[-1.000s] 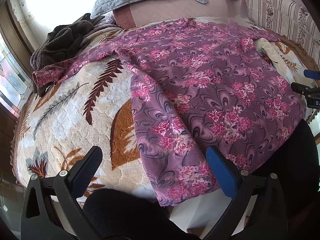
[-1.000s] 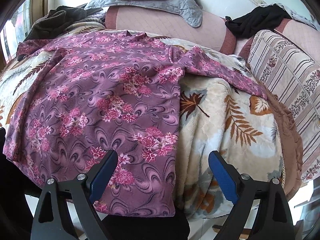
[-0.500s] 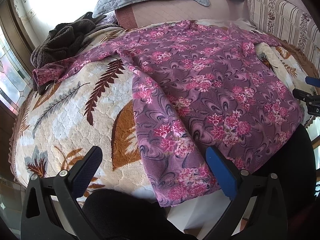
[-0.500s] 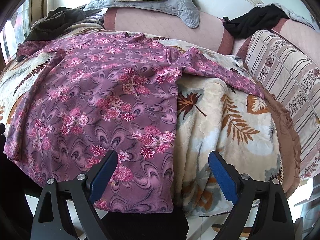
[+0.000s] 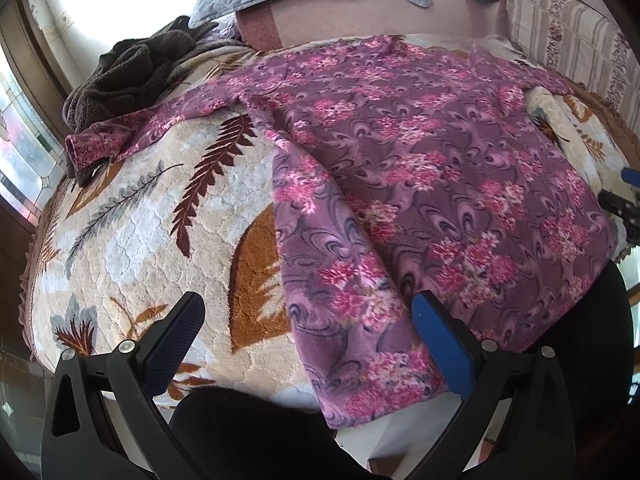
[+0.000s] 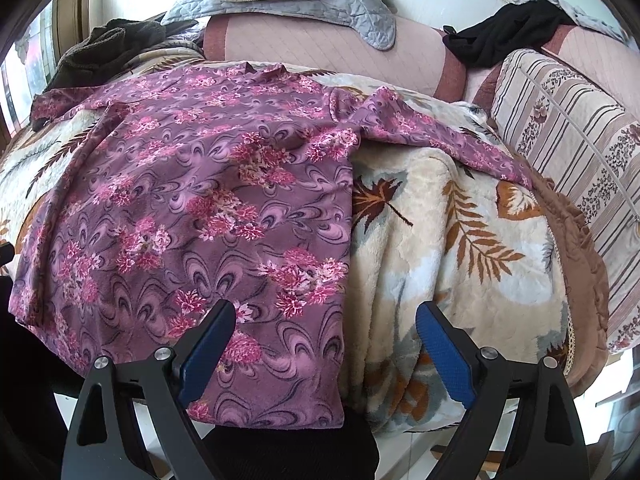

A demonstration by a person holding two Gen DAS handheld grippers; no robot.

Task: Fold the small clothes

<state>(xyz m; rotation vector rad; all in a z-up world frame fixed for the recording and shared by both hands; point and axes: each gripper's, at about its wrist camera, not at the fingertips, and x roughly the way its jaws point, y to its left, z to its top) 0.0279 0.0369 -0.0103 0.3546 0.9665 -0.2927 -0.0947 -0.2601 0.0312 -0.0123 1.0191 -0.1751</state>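
The floral top (image 5: 420, 168) lies flat on the leaf-patterned blanket (image 5: 132, 232), collar at 12 o'clock, hem nearest both wide-open, empty tools: left gripper (image 5: 308, 340) at its left hem corner, right gripper (image 6: 326, 354) at its right.

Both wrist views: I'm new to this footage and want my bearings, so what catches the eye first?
A purple long-sleeved top with pink flowers lies spread flat, sleeves out, on a cream plush blanket with brown leaf prints. Both the left gripper and the right gripper hover at its near hem, jaws wide open. A dark brown fleece heap sits by the far left sleeve.
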